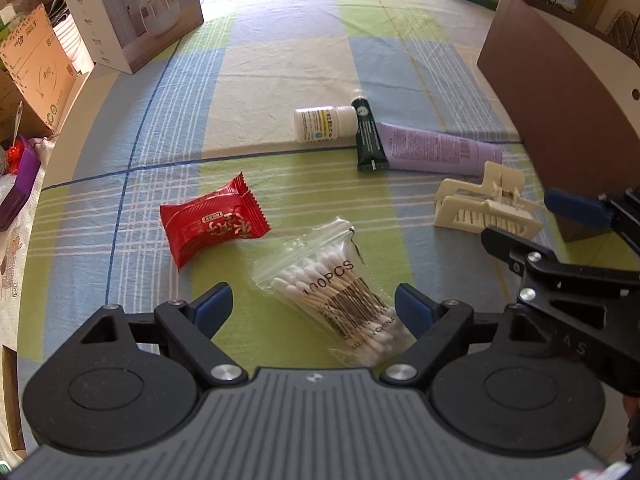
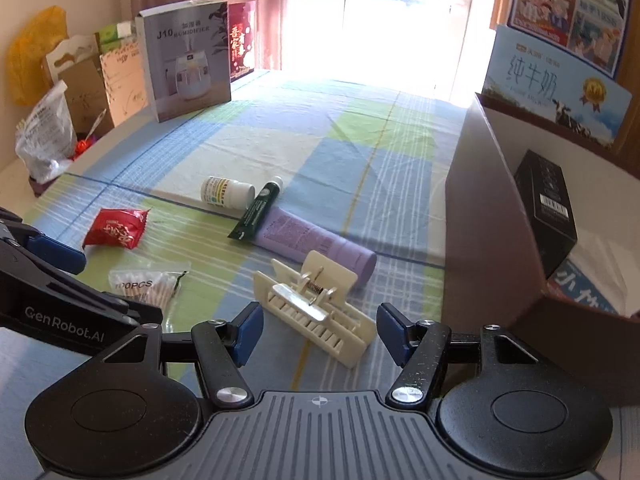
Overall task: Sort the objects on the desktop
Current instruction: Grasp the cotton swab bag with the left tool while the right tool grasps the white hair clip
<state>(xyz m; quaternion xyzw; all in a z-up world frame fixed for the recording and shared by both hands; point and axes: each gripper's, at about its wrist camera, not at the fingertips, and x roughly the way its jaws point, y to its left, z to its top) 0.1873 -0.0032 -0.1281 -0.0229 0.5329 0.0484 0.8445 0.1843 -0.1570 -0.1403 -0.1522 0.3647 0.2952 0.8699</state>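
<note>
My left gripper (image 1: 314, 310) is open, its blue pads on either side of a clear bag of cotton swabs (image 1: 336, 292) lying on the checked cloth. A red snack packet (image 1: 210, 226) lies to its left. My right gripper (image 2: 320, 334) is open too, straddling the near end of a cream hair claw clip (image 2: 314, 306). Behind the clip lie a purple tube (image 2: 316, 242), a dark green tube (image 2: 256, 210) and a white pill bottle (image 2: 226, 192). The same clip (image 1: 486, 208) shows at the right of the left wrist view.
A brown open box (image 2: 492, 240) stands at the right, holding a black carton (image 2: 546, 212). A humidifier box (image 2: 188, 60), cardboard boxes and bags line the left edge. Milk cartons (image 2: 556, 76) stand behind the brown box.
</note>
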